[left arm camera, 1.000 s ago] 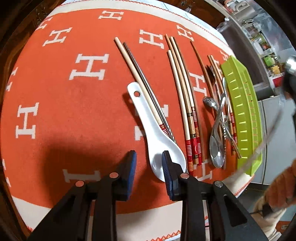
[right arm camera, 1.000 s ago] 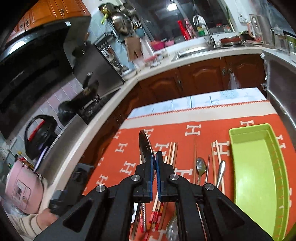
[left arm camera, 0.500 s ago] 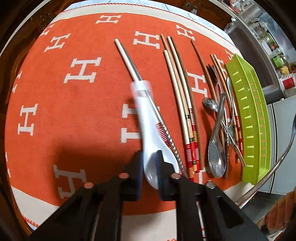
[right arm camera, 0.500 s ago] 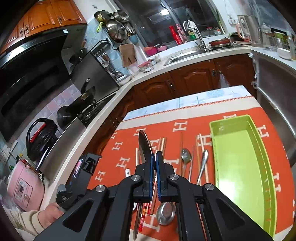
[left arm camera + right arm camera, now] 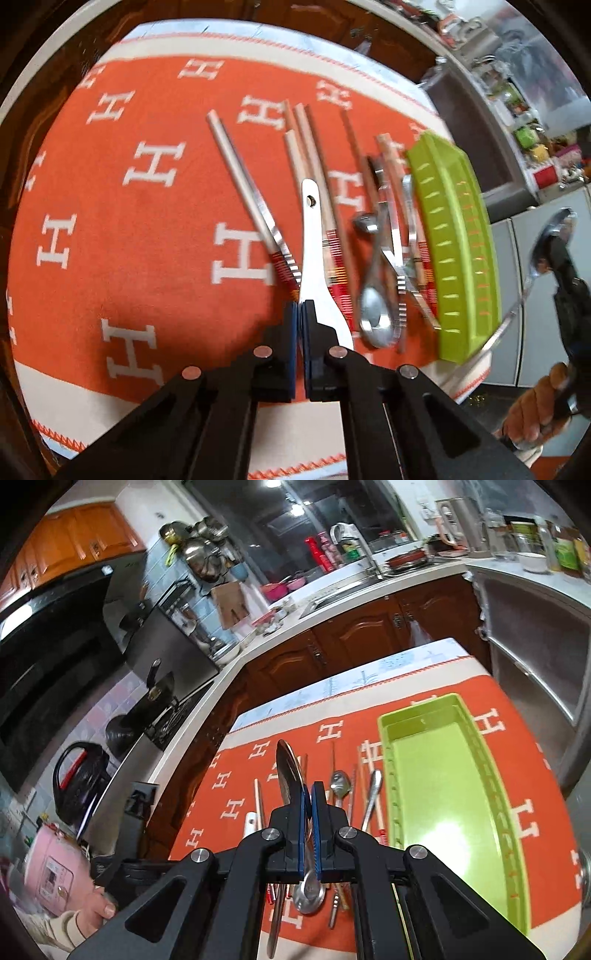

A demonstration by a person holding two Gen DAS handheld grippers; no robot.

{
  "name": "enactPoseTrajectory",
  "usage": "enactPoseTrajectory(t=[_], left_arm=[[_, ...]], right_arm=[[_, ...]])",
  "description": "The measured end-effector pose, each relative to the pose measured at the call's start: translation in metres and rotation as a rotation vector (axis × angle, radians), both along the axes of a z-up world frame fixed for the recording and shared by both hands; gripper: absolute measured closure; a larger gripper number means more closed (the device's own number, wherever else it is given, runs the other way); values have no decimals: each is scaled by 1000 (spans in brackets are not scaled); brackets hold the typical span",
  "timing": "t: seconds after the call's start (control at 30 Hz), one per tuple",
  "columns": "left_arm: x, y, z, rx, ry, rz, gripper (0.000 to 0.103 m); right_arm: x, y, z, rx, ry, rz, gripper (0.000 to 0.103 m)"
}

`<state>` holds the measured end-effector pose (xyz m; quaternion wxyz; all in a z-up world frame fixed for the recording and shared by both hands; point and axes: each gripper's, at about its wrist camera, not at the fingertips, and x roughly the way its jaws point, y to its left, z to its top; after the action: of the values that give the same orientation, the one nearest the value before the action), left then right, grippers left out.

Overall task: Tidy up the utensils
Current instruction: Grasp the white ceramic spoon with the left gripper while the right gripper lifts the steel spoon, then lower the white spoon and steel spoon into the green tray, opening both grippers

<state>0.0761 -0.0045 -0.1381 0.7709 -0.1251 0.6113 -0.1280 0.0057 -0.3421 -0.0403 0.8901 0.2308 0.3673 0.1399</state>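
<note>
White ceramic spoon (image 5: 314, 258) clamped between the left gripper's (image 5: 299, 314) closed jaws.

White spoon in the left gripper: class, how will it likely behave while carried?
The white spoon looks glazed, so probably slippery. The left gripper pinches only its bowl edge, so the long handle may swing. Likely ceramic: stiff, but breakable if dropped.

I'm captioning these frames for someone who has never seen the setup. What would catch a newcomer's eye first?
First the orange cloth with white H letters covering the table, with chopsticks and metal spoons strewn over its right part. Next the bright green tray at the cloth's right side, nothing in it. Then the two black grippers: the left gripper shut on a white ceramic spoon, the right gripper shut on a metal spoon.
</note>
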Motion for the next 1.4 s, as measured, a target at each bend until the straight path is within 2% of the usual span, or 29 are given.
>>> enactPoseTrajectory(t=[0.13, 0.23, 0.37, 0.47, 0.57, 0.67, 0.87, 1.03, 1.23, 1.4], left_arm=[[-2, -16, 35, -38, -55, -41, 103], [3, -43, 67, -76, -114, -89, 103], [11, -86, 92, -102, -170, -161, 103], [21, -120, 94, -104, -183, -202, 103], [29, -150, 82, -98, -151, -239, 103], [36, -177, 63, -66, -120, -273, 103], [42, -209, 26, 5, -78, -316, 103], [46, -217, 10, 38, -78, -324, 101], [48, -214, 8, 20, -68, -321, 97], [41, -198, 21, 25, -85, -320, 88]], right_arm=[[-6, -29, 13, 7, 18, -57, 100], [-10, -51, 34, -2, 13, -111, 100], [-9, -81, 60, -25, 8, -192, 100], [-1, -94, 74, -132, 31, -228, 100], [14, -105, 75, -218, 76, -231, 100], [33, -109, 64, -302, 138, -208, 100], [75, -103, 12, -439, 274, -128, 100], [98, -102, -34, -438, 347, -80, 100], [124, -89, -87, -375, 423, -61, 97], [129, -85, -94, -338, 428, -77, 79]])
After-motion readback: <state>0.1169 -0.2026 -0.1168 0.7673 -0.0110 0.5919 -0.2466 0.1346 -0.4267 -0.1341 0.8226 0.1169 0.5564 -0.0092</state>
